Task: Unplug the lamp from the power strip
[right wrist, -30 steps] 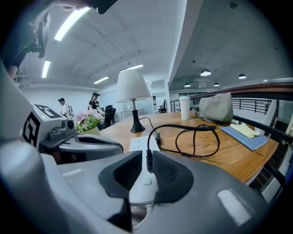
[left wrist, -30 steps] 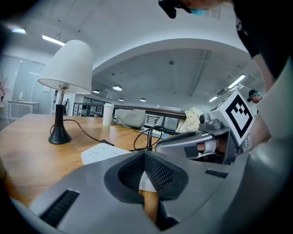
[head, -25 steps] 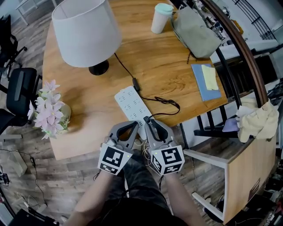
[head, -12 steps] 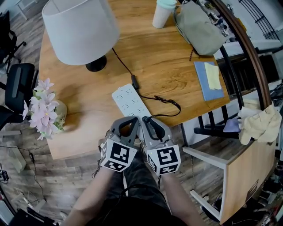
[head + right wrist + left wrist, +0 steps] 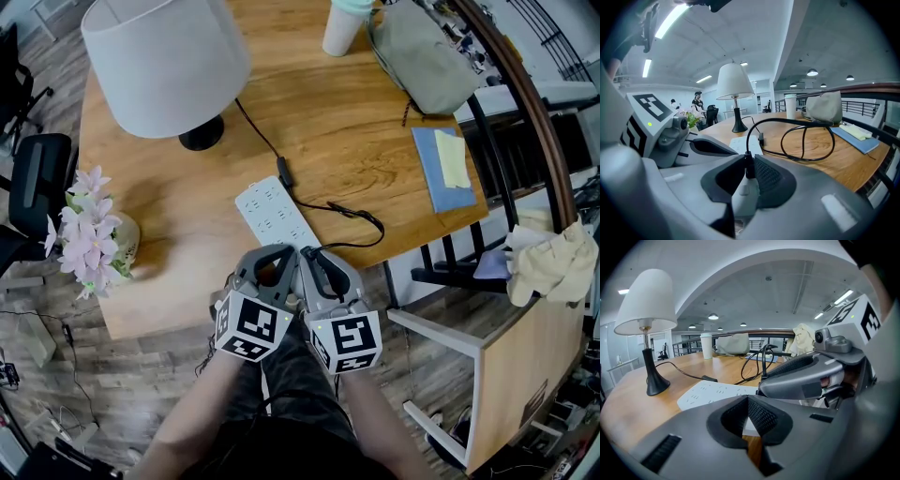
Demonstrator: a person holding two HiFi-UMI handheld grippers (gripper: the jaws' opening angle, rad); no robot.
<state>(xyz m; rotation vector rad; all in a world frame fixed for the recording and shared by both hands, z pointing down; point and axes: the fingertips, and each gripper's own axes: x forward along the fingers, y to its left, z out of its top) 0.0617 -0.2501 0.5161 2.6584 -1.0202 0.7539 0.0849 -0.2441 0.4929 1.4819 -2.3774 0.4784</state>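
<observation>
A lamp (image 5: 164,66) with a white shade stands at the far left of the wooden table (image 5: 356,122). Its black cord (image 5: 361,217) loops over the wood and ends in a black plug (image 5: 749,171) at the near end of the white power strip (image 5: 270,214). My right gripper (image 5: 309,255) is shut on that plug. Close beside it on the left, my left gripper (image 5: 289,255) has its jaws closed on the strip's near edge. A white sliver of the strip (image 5: 746,425) shows between its pads.
A vase of pink flowers (image 5: 89,239) stands near the table's left edge. At the far side are a cup (image 5: 345,26) and a grey bag (image 5: 422,61). A blue notebook (image 5: 445,169) lies at the right edge. Chairs stand on both sides of the table.
My left gripper has sunk a little, rolled and drawn in against the right one. The right gripper has kept its hold on the plug without moving.
</observation>
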